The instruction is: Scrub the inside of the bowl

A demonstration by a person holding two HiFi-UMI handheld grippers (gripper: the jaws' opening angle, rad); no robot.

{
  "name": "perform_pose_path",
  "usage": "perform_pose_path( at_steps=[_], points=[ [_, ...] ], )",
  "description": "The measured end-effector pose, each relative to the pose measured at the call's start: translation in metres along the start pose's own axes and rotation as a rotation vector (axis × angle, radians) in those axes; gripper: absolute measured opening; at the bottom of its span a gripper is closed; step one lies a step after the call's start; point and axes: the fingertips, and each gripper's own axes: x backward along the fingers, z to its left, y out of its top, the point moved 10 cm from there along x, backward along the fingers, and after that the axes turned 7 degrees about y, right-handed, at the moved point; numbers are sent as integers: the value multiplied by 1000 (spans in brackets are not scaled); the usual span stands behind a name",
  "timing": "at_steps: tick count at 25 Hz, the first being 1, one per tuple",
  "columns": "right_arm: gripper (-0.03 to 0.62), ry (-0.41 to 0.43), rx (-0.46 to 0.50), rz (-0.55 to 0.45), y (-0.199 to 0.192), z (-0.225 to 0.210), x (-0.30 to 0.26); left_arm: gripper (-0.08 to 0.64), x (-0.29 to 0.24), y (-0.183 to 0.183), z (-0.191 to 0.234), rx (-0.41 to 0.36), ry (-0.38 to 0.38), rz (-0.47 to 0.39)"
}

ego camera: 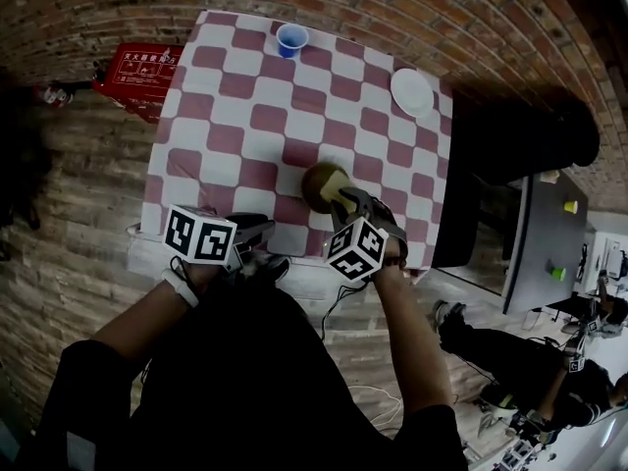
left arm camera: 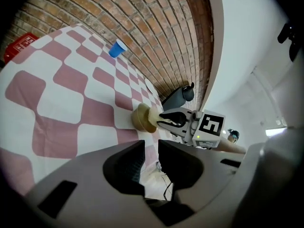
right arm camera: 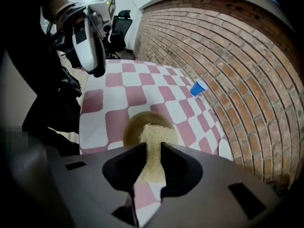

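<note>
The left gripper (left arm camera: 151, 151) is hanging at the near edge of the checkered desk (ego camera: 235, 116), to the left of the bowl (right arm camera: 132, 127) and well apart from it. Its jaws are standing only a narrow gap apart, with nothing between them, so it is not steadying the bowl. A blue cup (ego camera: 291, 39) is lying far behind the bowl, close to the brick wall.

The brown bowl itself is sitting on the desk's near half, resting on the cloth with no gripper on it. Coming in from the bowl's right, the right gripper (right arm camera: 153, 148) is clamping a yellow sponge (right arm camera: 153, 136) between its jaws. The sponge's free end is reaching over the rim and into the bowl's hollow. Whether it is pressing on the inner wall cannot be told. A white plate (ego camera: 411, 92) is lying behind and to the right of the bowl, untouched.

Judging by this, the sponge is already grasped and brought to the bowl, so the scrubbing is either just starting or under way. No foam or dirt is showing, so how much of the inside is already scrubbed cannot be read. Working the sponge around the inside seems to be what is left.
</note>
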Motion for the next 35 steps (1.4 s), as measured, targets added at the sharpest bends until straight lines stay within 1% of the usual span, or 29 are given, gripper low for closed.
perform_pose_path(
  at_steps=[4, 6, 10, 12, 14, 16, 21, 23, 26, 30, 35],
  points=[
    [103, 30, 41, -14, 18, 17, -8, 95, -1, 0, -23, -80, -15, 16],
    [103, 36, 44, -3, 25, 17, -17, 95, -2, 2, -33, -102, -23, 22],
    [103, 29, -2, 21, 24, -1, -29, 95, 0, 2, -45, -114, -25, 21],
    [103, 13, -27, 23, 18, -9, -26, 94, 4, 1, -47, -125, -9, 19],
    [103, -8, -63, 3, 9, -15, -18, 95, 10, 3, -45, -144, 22, 10],
    [103, -31, -131, -39, -5, -19, -6, 95, 19, 10, -41, -168, 65, -19],
    [103, -96, -384, -196, -49, -23, 40, 95, 44, 38, -31, -227, 168, -146],
    [103, -118, -492, -251, -64, -16, 57, 94, 54, 48, -30, -252, 200, -190],
    [103, -117, -649, -326, -78, 1, 73, 95, 69, 55, -30, -287, 242, -231],
    [103, -111, -804, -414, -83, 24, 89, 94, 75, 57, -35, -322, 258, -264],
    [103, -69, -945, -559, -70, 45, 106, 94, 72, 53, -48, -367, 250, -269]
  ],
)
